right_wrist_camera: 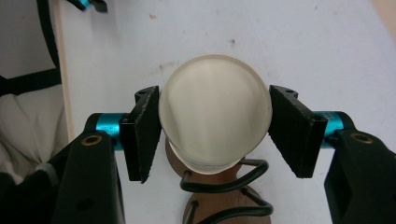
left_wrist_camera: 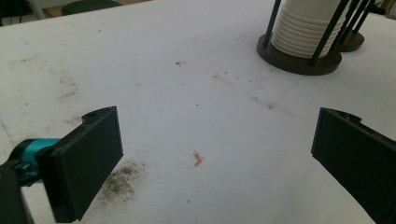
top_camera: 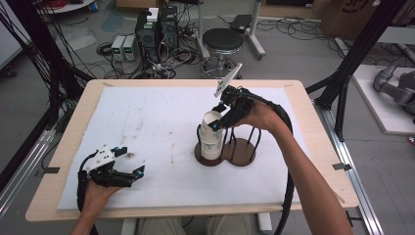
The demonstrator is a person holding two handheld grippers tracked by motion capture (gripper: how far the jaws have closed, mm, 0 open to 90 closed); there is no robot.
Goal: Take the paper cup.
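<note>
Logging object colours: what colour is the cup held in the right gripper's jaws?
Off-white cup, clearest in the right gripper view.

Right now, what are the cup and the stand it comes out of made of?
The cup looks like matte white paper or thin plastic, judging by its rolled rim and translucent wall; I can't tell which. The cup holder seems to have a dark, smooth wooden base and thin black metal rods.

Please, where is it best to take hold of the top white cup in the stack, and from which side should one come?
Grip the top cup just under its rim, coming from above. The holder's black rods fence the stack's sides, so only the top is free. The right tongs are shut on it this way, one pad on each opposite side of the round wall.
</note>
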